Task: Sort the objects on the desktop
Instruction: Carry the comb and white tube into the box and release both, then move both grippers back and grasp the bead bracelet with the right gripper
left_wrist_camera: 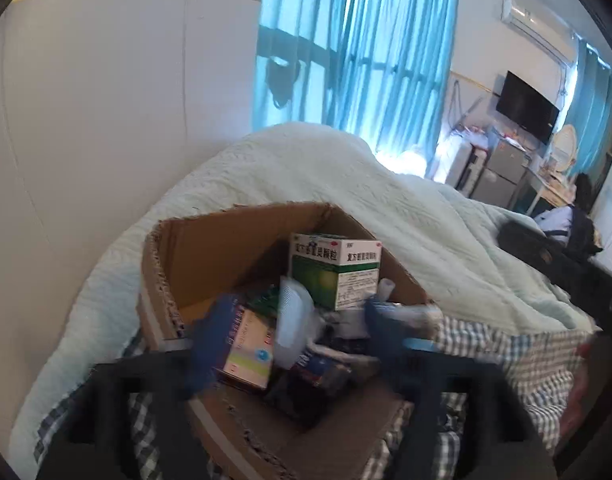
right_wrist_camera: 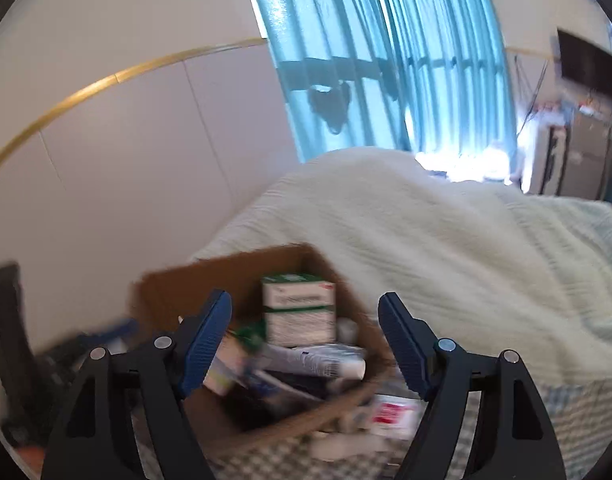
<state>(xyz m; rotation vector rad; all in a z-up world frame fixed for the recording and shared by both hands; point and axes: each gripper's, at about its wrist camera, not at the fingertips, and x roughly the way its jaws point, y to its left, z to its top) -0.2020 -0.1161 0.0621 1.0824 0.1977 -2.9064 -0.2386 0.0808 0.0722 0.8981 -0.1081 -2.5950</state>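
An open cardboard box (left_wrist_camera: 226,248) sits on a checked sheet, packed with small items. A green-and-white medicine carton (left_wrist_camera: 333,268) stands upright at its back. A pink-and-white packet (left_wrist_camera: 248,354) leans at the front left beside a white plastic bottle (left_wrist_camera: 294,320). My left gripper (left_wrist_camera: 294,344) hovers above the box, blurred, jaws wide apart and nothing between them. In the right wrist view the same box (right_wrist_camera: 210,276) holds the carton (right_wrist_camera: 300,308) and a white tube (right_wrist_camera: 325,362). My right gripper (right_wrist_camera: 306,340) is open over it, empty. A red-and-white packet (right_wrist_camera: 389,414) lies outside the box.
A pale green quilt (left_wrist_camera: 385,200) is heaped behind the box on the bed. The white wall (left_wrist_camera: 106,120) is at left and blue curtains (left_wrist_camera: 357,40) behind. A dark bag (left_wrist_camera: 545,248) lies at right. A television and cluttered shelves stand far right.
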